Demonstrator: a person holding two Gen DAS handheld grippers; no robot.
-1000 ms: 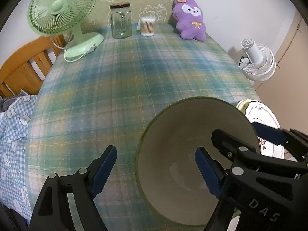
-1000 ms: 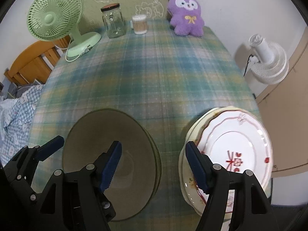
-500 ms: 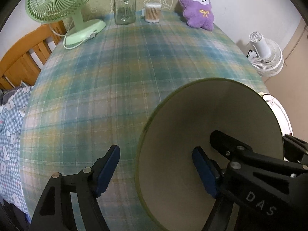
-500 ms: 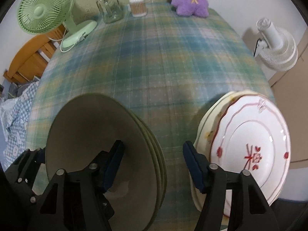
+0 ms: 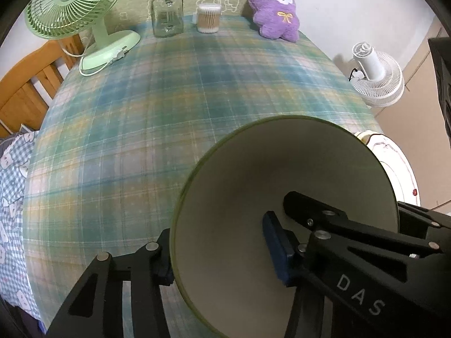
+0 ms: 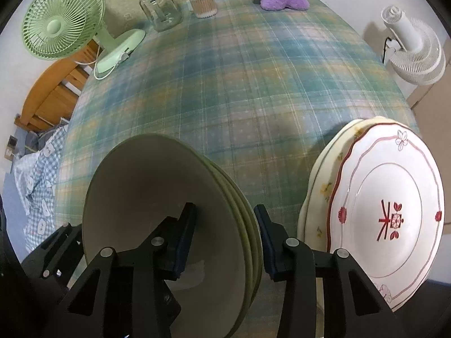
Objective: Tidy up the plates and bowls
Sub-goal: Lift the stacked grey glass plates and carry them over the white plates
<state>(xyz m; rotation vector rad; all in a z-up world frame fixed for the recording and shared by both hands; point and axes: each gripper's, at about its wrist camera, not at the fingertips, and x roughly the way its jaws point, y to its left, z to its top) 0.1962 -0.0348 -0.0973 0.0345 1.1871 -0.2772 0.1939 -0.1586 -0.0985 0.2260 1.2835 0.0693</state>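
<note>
Both tools are pointed steeply down. The left tool (image 5: 218, 256) is seen closing, one pad either side of a wall. The right tool (image 6: 225, 239) is likewise closing, jaws straddling stacked rims.

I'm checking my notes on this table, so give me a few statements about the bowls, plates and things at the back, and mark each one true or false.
1. The green bowls are nested in a stack. True.
2. The stack of plates lies left of the bowls in the right wrist view. False: it lies to their right.
3. The top plate carries a blue pattern. False: the pattern is red.
4. A glass jar stands between the green fan and the cotton swab tub. True.
5. The purple plush toy lies inside a bowl. False: it sits at the table's far edge.
</note>
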